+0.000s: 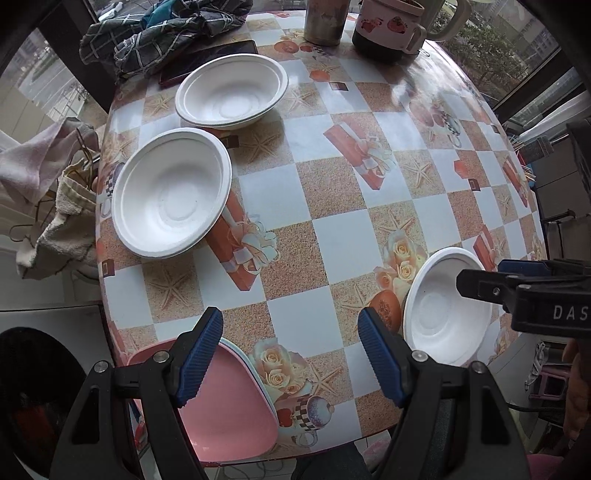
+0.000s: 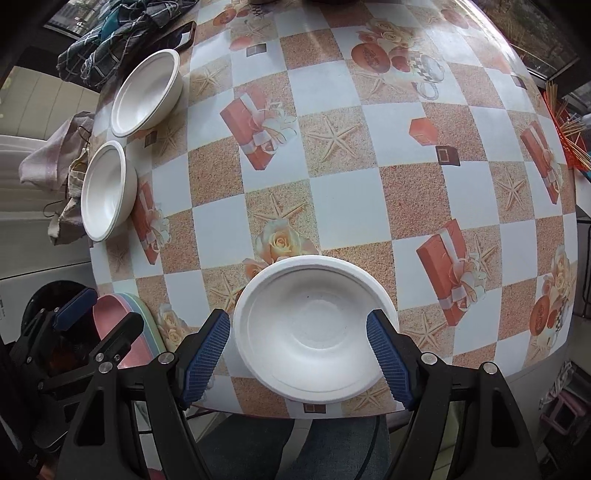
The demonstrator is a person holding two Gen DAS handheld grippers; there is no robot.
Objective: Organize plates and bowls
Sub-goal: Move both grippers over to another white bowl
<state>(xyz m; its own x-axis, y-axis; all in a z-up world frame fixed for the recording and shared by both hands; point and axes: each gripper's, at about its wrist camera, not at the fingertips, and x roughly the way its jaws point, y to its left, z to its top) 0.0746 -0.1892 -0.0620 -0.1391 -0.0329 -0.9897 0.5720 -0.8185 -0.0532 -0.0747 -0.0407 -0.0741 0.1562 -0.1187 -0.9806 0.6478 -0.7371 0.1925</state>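
So the left hand-held gripper [image 1: 290, 354] is hanging over the near edge of the tabletop [image 1: 332, 236], jaws spread wide with nothing between them. Its left finger sits above a pink plate [image 1: 225, 406] that's on top of a small stack, with a paler rim peeking out underneath, right at the near left corner.

The right hand-held gripper [image 2: 297, 356] is released too, blue pads well apart and gripping nothing. It's hovering above a white bowl [image 2: 314, 328] that sits near the front edge of the tabletop; the bowl shows between the two fingers, but the pads aren't pressing on it.

Further out, two more white bowls sit along the left side: the nearer left bowl [image 1: 171, 197] and the far left bowl [image 1: 231, 90], close to each other but not touching. The far one looks like it might be two nested, hard to say for sure.

Behind those there's a dark phone [image 1: 207, 61], a checked cloth [image 1: 155, 35], a metal cup [image 1: 325, 20] and a mug [image 1: 391, 29] at the far edge.
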